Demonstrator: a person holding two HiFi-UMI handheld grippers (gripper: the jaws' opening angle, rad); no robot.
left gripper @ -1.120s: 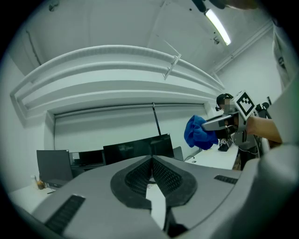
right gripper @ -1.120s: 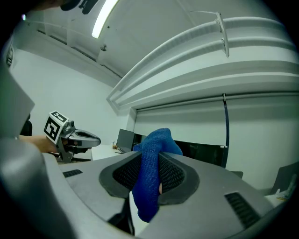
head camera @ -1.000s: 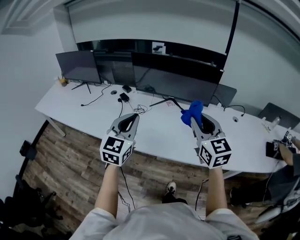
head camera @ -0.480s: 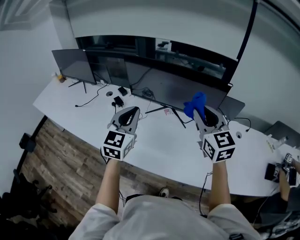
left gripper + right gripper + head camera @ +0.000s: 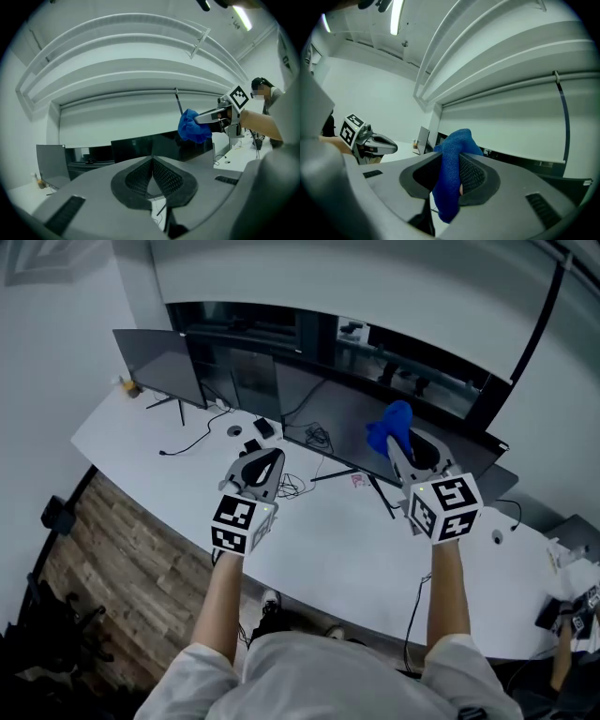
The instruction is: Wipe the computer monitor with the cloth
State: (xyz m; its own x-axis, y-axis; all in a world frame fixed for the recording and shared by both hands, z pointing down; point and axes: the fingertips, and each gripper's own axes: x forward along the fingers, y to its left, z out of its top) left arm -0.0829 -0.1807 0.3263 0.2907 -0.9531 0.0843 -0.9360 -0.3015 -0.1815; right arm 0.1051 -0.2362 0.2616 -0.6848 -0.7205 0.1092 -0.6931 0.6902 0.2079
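Cloth clamped in right gripper, near monitor.

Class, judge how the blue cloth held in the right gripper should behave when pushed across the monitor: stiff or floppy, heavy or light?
Probably floppy: the cloth bunches and droops below the right gripper. Likely light: a narrow pinch holds it up.

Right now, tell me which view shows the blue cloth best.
The right gripper view: the blue cloth fills the middle, pinched between the jaws of the right gripper. The head view shows it as a small bunch at that gripper's tip before the monitor; the left gripper view shows it small, from the side.
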